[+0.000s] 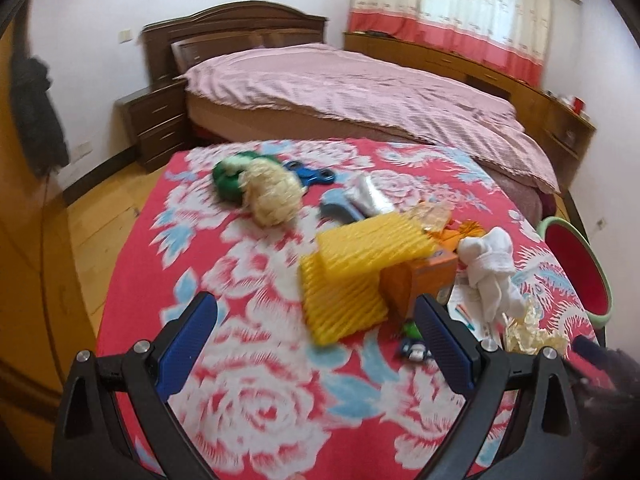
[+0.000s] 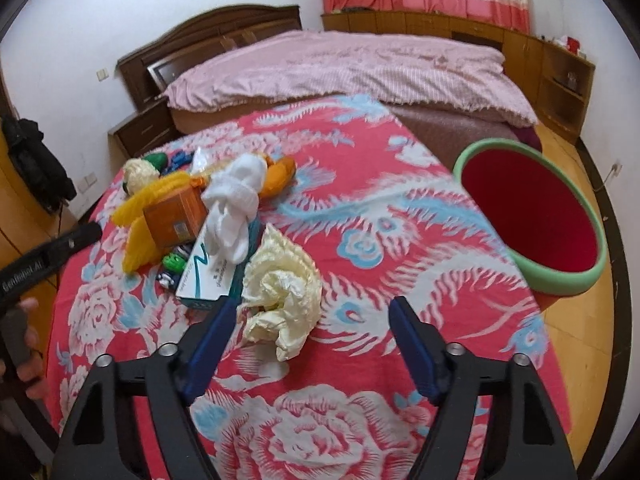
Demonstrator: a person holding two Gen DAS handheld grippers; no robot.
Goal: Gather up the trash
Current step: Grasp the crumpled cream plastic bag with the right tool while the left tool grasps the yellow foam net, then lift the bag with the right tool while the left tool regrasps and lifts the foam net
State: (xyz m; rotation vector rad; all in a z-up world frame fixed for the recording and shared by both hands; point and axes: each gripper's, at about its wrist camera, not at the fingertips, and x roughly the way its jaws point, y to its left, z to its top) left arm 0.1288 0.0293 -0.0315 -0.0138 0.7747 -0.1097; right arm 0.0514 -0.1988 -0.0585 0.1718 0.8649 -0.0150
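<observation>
Your right gripper (image 2: 312,324) stands with its jaws apart and nothing pinched; the crumpled cream wrapper (image 2: 282,296) lies on the cloth just ahead, nearer the left finger and not touched. To its right the red floral tablecloth (image 2: 400,216) runs bare up to the table's right edge, where the green-rimmed red bin (image 2: 560,276) sits just off the side. Your left gripper (image 1: 316,320) is also spread wide and empty, above bare cloth, with the yellow foam netting (image 1: 344,304) just ahead between the fingers' line. The white sock bundle (image 1: 492,268), orange box (image 1: 424,276) and toothpaste box (image 2: 208,272) crowd together mid-table. The near cloth in front of both grippers is open.
</observation>
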